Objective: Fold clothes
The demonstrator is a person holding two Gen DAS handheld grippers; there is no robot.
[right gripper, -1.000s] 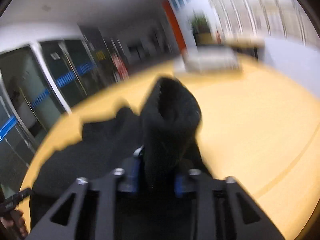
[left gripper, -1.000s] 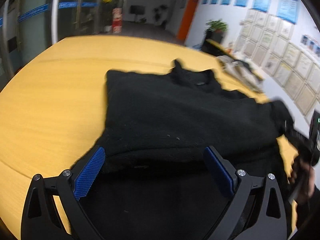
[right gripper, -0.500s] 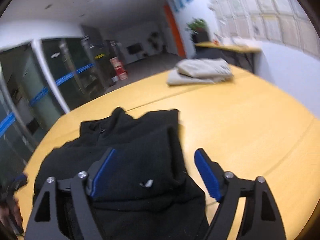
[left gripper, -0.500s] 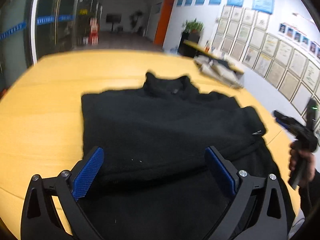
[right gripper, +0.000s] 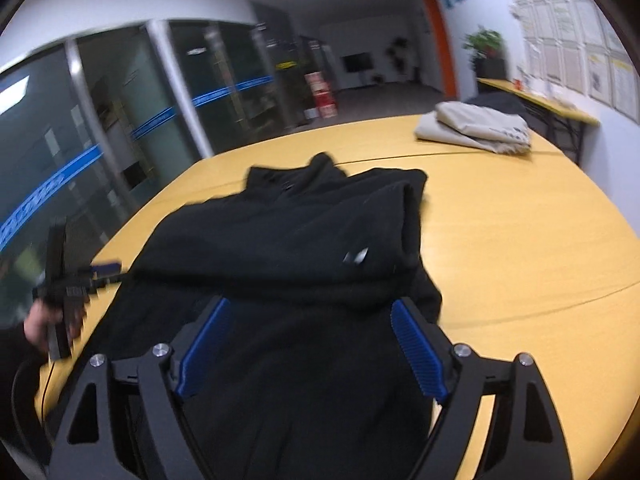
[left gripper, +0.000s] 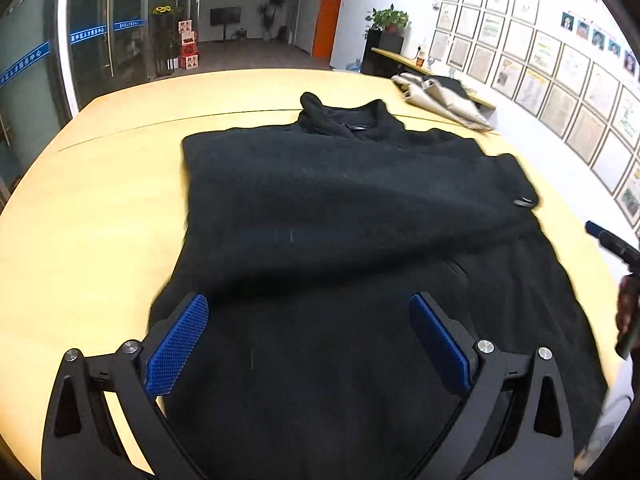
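At the bottom of each wrist view the jaws stand spread and empty: the left gripper and the right gripper both hang over the black fleece, gripping nothing. The fleece lies flat mid-frame on the yellow counter, sleeves folded across its chest, probably ready for the next fold. At upper right, a folded beige garment sits apart, likely finished.
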